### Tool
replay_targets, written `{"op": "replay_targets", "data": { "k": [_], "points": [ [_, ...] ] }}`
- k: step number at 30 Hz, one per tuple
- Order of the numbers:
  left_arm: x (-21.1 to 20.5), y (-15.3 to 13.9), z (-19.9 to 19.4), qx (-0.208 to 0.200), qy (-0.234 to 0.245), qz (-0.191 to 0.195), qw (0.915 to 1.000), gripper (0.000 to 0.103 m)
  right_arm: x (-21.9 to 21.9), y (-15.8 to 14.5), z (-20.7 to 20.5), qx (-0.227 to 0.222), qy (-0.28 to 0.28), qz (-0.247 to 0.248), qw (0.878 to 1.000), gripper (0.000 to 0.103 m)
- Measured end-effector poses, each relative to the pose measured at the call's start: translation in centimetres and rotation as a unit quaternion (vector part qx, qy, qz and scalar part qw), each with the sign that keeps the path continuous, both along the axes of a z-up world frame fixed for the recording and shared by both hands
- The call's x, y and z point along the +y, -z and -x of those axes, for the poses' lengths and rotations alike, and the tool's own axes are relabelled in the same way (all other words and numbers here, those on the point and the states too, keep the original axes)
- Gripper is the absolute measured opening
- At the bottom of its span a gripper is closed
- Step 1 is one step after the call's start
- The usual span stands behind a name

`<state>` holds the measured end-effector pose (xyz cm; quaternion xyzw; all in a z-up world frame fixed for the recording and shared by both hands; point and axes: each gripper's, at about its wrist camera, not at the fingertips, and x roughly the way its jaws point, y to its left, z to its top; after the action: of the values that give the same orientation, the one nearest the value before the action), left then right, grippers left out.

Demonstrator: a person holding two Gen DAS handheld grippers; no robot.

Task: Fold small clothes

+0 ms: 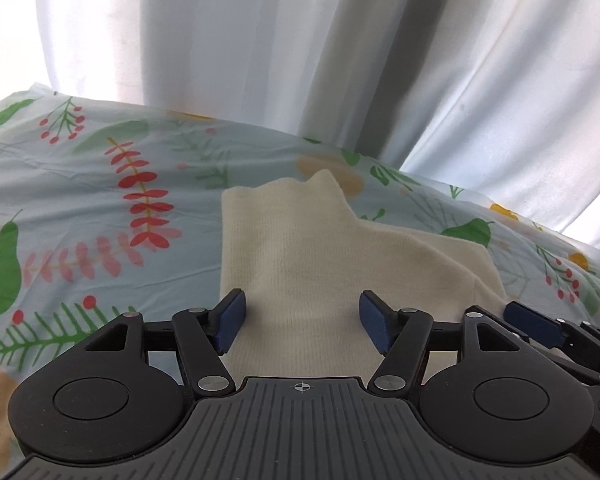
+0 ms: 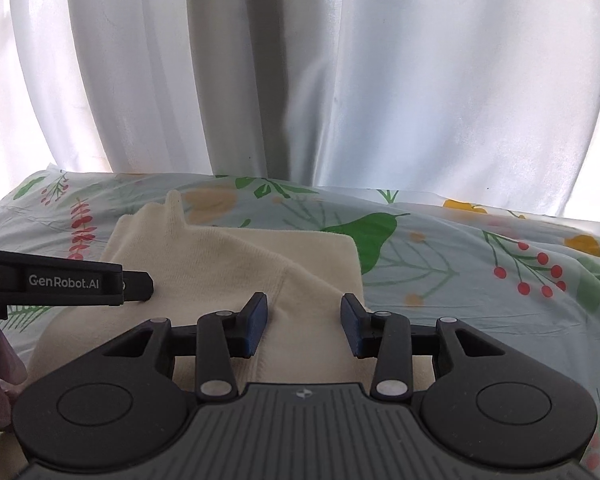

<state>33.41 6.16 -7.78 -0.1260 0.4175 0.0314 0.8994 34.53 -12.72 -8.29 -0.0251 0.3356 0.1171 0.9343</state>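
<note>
A cream knit garment point(image 1: 320, 256) lies partly folded on the floral sheet point(image 1: 80, 200), with a small peak of fabric standing up at its far edge. My left gripper point(image 1: 302, 320) is open, its blue pads point(image 1: 230, 320) apart over the garment's near part. My right gripper point(image 2: 304, 326) is open too, straddling a raised fold of the same garment point(image 2: 236, 264). The left gripper shows from the side in the right wrist view point(image 2: 140, 282), resting against the cloth. The right gripper's blue pad shows at the right edge of the left wrist view point(image 1: 532, 322).
White curtains point(image 2: 300, 72) hang right behind the far edge of the bed. The floral sheet point(image 2: 480, 272) spreads to the right of the garment. A hand point(image 2: 0, 380) holds the left gripper at the lower left.
</note>
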Motion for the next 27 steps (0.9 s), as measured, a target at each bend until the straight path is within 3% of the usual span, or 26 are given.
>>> {"op": "replay_targets", "data": {
  "k": [4, 7, 10, 12, 14, 17, 19, 23, 27],
  "points": [
    [0.0, -0.7, -0.6, 0.000, 0.002, 0.008, 1.0000, 0.071, 1.3, -0.9, -0.4, -0.012, -0.011, 0.038, 0.999, 0.039],
    [0.1, -0.2, -1.4, 0.013, -0.002, 0.022, 0.9997, 0.072, 2.1, -0.5, -1.4, 0.006, -0.015, 0.054, 0.998, 0.039],
    [-0.4, 0.7, -1.7, 0.016, -0.001, -0.001, 0.9999, 0.078, 2.0, 0.4, -2.2, 0.007, -0.007, 0.070, 0.997, 0.041],
    [-1.2, 0.9, -1.5, 0.009, 0.011, -0.034, 0.9993, 0.082, 1.5, 0.6, -2.8, 0.013, 0.008, 0.058, 0.998, 0.054],
    [-1.5, 0.6, -1.0, 0.012, 0.010, -0.040, 0.9991, 0.082, 0.3, 0.7, -3.3, 0.030, 0.033, 0.027, 0.999, 0.066],
    [-1.5, -0.6, 1.4, 0.023, 0.022, -0.034, 0.9989, 0.082, -1.1, 0.0, -1.7, 0.046, 0.035, -0.010, 0.998, 0.065],
    [-1.4, -1.5, 4.2, 0.028, 0.021, -0.047, 0.9983, 0.084, -2.2, -1.3, 1.8, 0.032, 0.021, -0.022, 0.999, 0.065],
    [0.2, -2.4, 11.8, 0.020, 0.026, 0.010, 0.9994, 0.088, -5.7, -2.4, 9.3, 0.051, 0.016, -0.081, 0.995, 0.065],
    [2.0, -1.6, 17.1, 0.039, 0.004, 0.109, 0.9932, 0.087, -9.9, -1.4, 13.9, 0.120, 0.033, -0.193, 0.973, 0.065]
  ]
}}
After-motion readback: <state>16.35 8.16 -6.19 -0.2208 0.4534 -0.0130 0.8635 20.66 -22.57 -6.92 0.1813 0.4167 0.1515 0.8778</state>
